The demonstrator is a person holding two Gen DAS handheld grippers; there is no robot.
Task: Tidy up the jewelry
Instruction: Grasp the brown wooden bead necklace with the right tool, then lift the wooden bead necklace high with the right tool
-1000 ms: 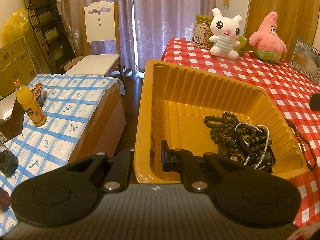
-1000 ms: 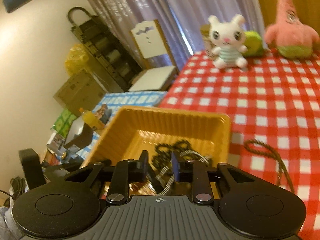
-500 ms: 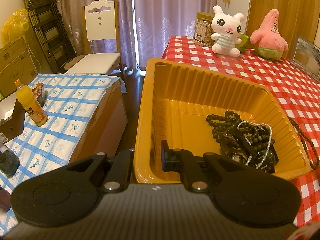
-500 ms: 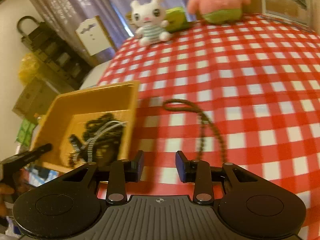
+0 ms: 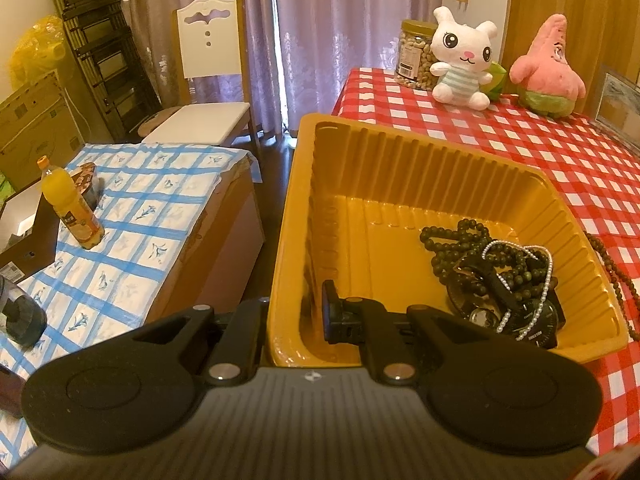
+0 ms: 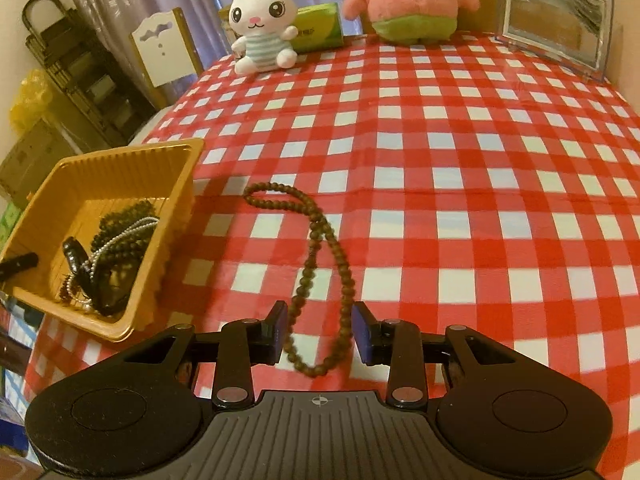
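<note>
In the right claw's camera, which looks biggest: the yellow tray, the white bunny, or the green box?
1. Yellow tray, though it sits nearest the camera
2. White bunny
3. Green box, partly hidden behind the bunny

— Can you read any writing here?
— Hardly. The jar of nuts (image 5: 414,56) at the table's far edge has a label, the orange drink bottle (image 5: 70,204) another, and the green packet (image 6: 318,32) some print; all too small to read.
— Numbers?
— None legible.
</note>
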